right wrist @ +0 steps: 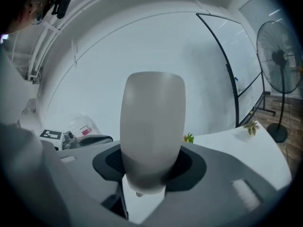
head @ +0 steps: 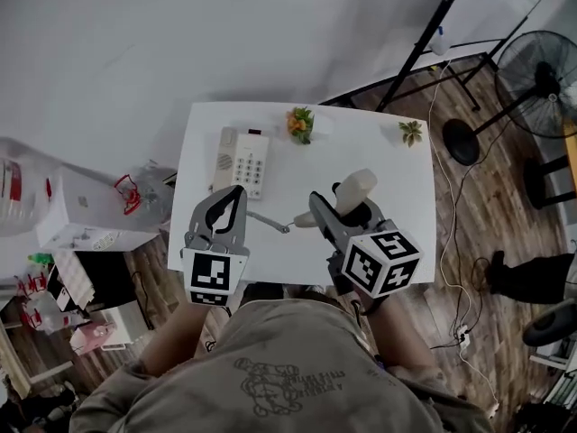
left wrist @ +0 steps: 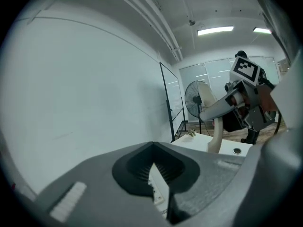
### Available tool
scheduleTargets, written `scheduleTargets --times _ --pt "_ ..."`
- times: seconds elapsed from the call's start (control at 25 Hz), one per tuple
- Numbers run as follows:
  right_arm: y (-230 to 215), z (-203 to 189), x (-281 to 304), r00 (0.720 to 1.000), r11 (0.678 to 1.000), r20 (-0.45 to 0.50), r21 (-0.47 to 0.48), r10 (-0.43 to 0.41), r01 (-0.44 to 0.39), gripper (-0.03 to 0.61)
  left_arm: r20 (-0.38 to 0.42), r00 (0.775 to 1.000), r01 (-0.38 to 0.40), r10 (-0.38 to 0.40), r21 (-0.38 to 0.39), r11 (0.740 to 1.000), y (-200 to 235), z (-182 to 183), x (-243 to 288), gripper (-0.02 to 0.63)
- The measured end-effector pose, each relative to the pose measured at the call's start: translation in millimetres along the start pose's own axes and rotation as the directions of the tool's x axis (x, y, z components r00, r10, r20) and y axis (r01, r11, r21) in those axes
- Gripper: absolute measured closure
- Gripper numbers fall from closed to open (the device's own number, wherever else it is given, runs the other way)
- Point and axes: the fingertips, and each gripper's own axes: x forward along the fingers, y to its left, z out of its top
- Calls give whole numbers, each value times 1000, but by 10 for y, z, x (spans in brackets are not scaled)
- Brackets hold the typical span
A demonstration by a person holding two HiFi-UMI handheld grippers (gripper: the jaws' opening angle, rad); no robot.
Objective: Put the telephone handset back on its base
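The beige telephone base (head: 242, 161) with its keypad lies on the white table (head: 397, 179), at the back left. My right gripper (head: 338, 207) is shut on the cream handset (head: 354, 190) and holds it above the table's middle right, apart from the base. The curly cord (head: 270, 222) runs from the handset toward the base. In the right gripper view the handset (right wrist: 151, 126) stands upright between the jaws of the right gripper (right wrist: 151, 171). My left gripper (head: 236, 193) hovers just in front of the base, shut and holding nothing. Through the left gripper (left wrist: 154, 148) a strip of the base (left wrist: 157, 186) shows.
Two small potted plants (head: 300, 123) (head: 411, 132) stand along the table's far edge. A floor fan (head: 541, 70), a black stand (head: 424, 43) and cables lie to the right. Boxes and clutter (head: 81, 215) crowd the floor on the left. A person's shoe (head: 498, 271) is at the right.
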Motion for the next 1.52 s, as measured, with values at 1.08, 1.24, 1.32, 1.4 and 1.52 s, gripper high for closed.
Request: scheduleTargets --times 1.08,1.24,1.32,1.4,1.52 --pt "506 -1180 2854 892 997 -452 58 -22 54 356 -245 949 -236 197 -141 962 1541 -1285 -384 614" --pt "467 -1406 3125 869 991 -493 89 -46 102 354 -271 948 -222 170 -176 959 1607 -1445 -390 614" --pt "410 -1459 3241 858 989 -508 79 -69 127 354 -278 948 -213 157 -183 960 1635 -1490 -383 614" --pt "352 -1504 3342 847 985 -524 80 -89 153 353 -285 947 -208 151 -182 961 1664 -1525 -384 614" --pt "314 -1588 3466 833 975 -547 126 -86 184 351 -291 947 -195 135 -186 963 1677 -1573 -389 614"
